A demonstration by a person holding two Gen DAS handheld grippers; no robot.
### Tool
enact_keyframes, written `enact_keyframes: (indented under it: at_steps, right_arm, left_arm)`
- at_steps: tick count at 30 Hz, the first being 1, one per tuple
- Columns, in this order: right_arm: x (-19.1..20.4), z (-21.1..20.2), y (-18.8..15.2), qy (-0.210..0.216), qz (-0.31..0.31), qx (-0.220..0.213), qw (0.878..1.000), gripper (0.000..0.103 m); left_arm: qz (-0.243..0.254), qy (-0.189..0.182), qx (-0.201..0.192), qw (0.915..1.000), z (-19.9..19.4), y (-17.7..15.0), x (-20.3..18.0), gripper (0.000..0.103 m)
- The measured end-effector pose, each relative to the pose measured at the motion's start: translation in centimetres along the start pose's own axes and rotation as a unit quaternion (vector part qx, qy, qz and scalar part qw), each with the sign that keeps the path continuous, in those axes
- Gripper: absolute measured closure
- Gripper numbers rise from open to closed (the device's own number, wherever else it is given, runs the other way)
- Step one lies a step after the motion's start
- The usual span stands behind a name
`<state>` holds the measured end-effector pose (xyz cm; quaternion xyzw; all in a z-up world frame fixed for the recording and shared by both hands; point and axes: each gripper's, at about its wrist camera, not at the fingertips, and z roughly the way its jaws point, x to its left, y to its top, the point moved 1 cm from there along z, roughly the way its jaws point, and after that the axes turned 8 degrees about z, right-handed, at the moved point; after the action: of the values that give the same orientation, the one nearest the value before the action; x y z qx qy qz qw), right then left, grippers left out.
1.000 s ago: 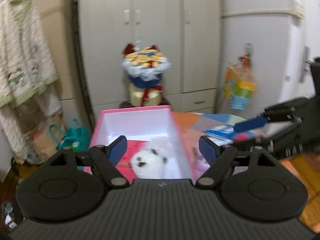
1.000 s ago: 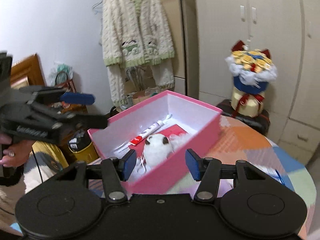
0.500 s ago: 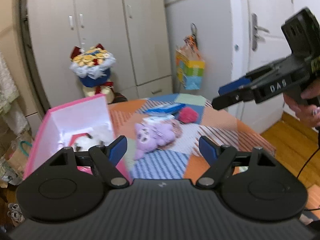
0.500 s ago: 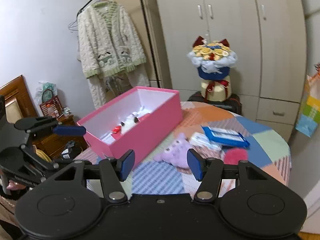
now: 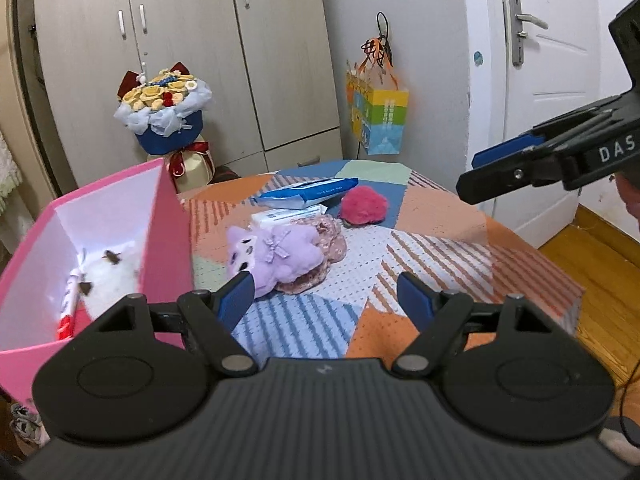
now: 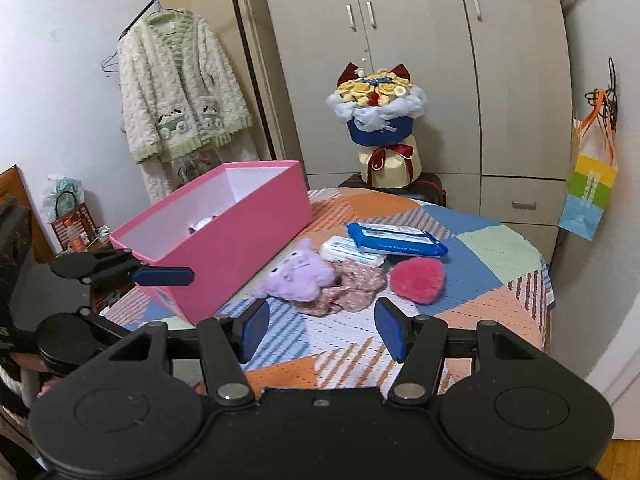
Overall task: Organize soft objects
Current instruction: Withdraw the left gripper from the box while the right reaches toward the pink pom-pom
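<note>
A pink box [image 5: 168,232] [image 6: 224,248] stands on the table's left side with a white plush [image 5: 116,272] inside. A purple plush [image 5: 276,252] [image 6: 296,272] lies on a floral cloth [image 5: 328,240] [image 6: 352,284] beside the box. A red fluffy ball [image 5: 364,204] [image 6: 418,278] lies right of them. My left gripper [image 5: 328,300] is open and empty, just in front of the purple plush. My right gripper [image 6: 320,330] is open and empty, short of the cloth. Each gripper shows in the other's view, the right one [image 5: 500,168] and the left one [image 6: 160,276].
A blue wipes pack [image 5: 308,192] [image 6: 396,240] and a white pack [image 5: 288,216] [image 6: 348,250] lie behind the plush. The patchwork table [image 5: 440,248] ends at the right. A flower bouquet [image 6: 376,120], wardrobe, hanging cardigan [image 6: 180,88] and a door [image 5: 552,80] surround it.
Both views have swung from the pink box toward the table's middle; the purple plush, cloth and red ball have come into view. Both grippers stay open and empty.
</note>
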<state>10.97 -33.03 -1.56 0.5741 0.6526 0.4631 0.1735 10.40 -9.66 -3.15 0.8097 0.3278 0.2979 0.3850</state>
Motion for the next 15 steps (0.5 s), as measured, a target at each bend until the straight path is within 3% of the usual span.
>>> enact_keyframes:
  at_steps: [3,5,9,13,15]
  right_arm:
    - [-0.8,1.1,0.0,-0.011,-0.007,-0.002,1.0,0.039]
    - [-1.4,2.0,0.3,-0.018,-0.013,-0.006,1.0,0.039]
    - [-2.8,3.6,1.2,-0.02,-0.018,-0.013,1.0,0.038]
    - [-4.6,5.9,2.4,-0.018,-0.01,-0.022,1.0,0.038]
    - [-5.8,7.4,3.0,-0.02,0.0,-0.025,0.999,0.038]
  left_arm:
    - [0.005,-0.006,-0.009,0.9999,2.1,0.1,-0.6,0.029]
    - [0.027,-0.005,-0.019,0.9995,3.4,0.6,-1.3,0.037]
    - [0.069,-0.015,-0.024,0.9972,6.7,2.7,-2.1,0.041]
    - [0.091,-0.017,0.016,0.9956,11.2,4.7,-2.1,0.041]
    - [0.075,-0.018,0.047,0.996,13.5,5.2,-1.4,0.041]
